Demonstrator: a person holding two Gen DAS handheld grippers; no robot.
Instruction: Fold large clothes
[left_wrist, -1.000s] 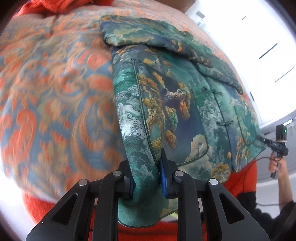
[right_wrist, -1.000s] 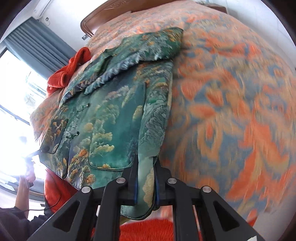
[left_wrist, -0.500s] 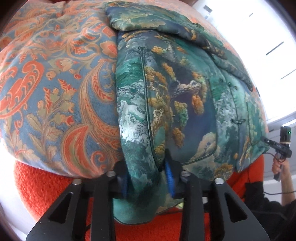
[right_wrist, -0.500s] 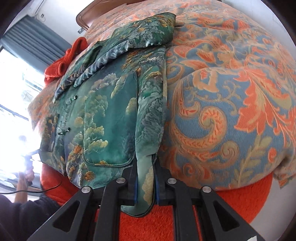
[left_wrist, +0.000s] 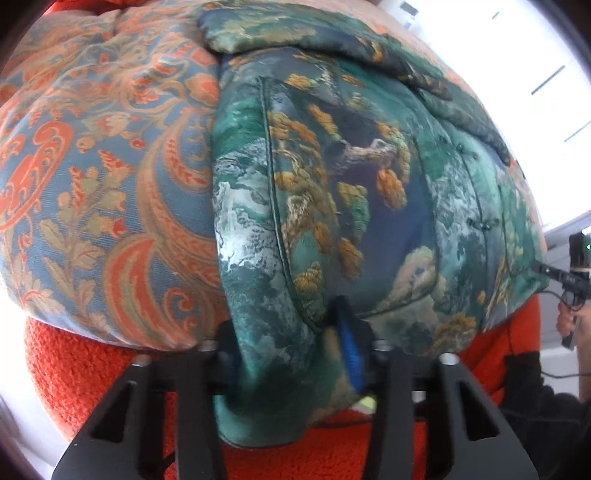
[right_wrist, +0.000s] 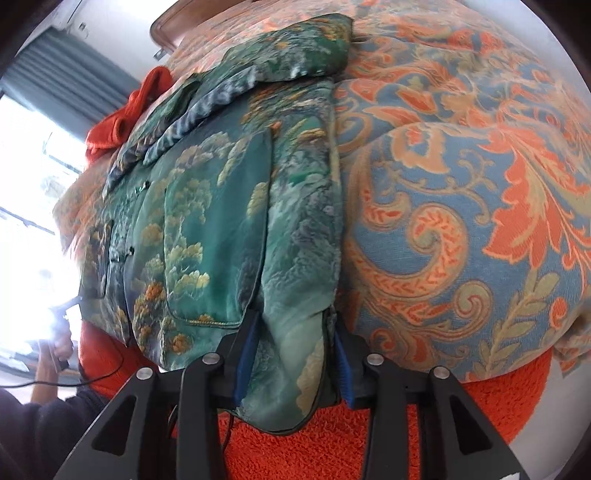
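Lying flat on the patterned quilt (left_wrist: 96, 192), the green brocade jacket (left_wrist: 362, 206) drapes its hem over the bed's near edge onto an orange blanket (right_wrist: 325, 446); the left gripper (left_wrist: 291, 354) has just been closing slightly, the right gripper (right_wrist: 291, 354) opening, each with hem fabric between loosened jaws; only the right view shows a grey curtain (right_wrist: 70, 74), a wooden headboard (right_wrist: 173, 22) and bunched orange cloth (right_wrist: 125, 114); a sleeve lies folded across the jacket's chest.
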